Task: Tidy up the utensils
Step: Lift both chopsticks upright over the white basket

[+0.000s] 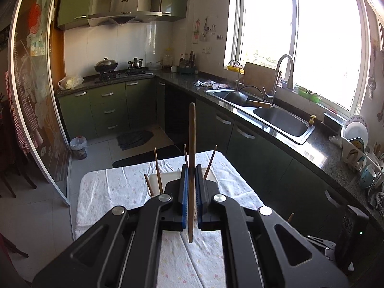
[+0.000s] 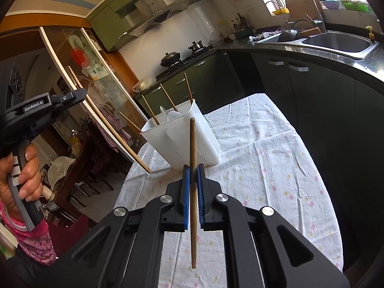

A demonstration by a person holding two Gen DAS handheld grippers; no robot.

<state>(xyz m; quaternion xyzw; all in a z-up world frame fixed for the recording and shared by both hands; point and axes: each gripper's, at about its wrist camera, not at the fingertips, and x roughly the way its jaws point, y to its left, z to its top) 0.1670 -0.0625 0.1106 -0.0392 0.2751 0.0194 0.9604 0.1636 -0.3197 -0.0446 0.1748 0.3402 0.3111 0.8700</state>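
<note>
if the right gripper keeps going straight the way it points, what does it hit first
Most likely the white utensil holder, which sits directly beyond the right gripper on the tablecloth. The chopstick it holds would probably get there first, though depth is unclear.

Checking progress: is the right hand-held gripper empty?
No, its jaws are shut on a wooden chopstick, short of the white holder.
</note>
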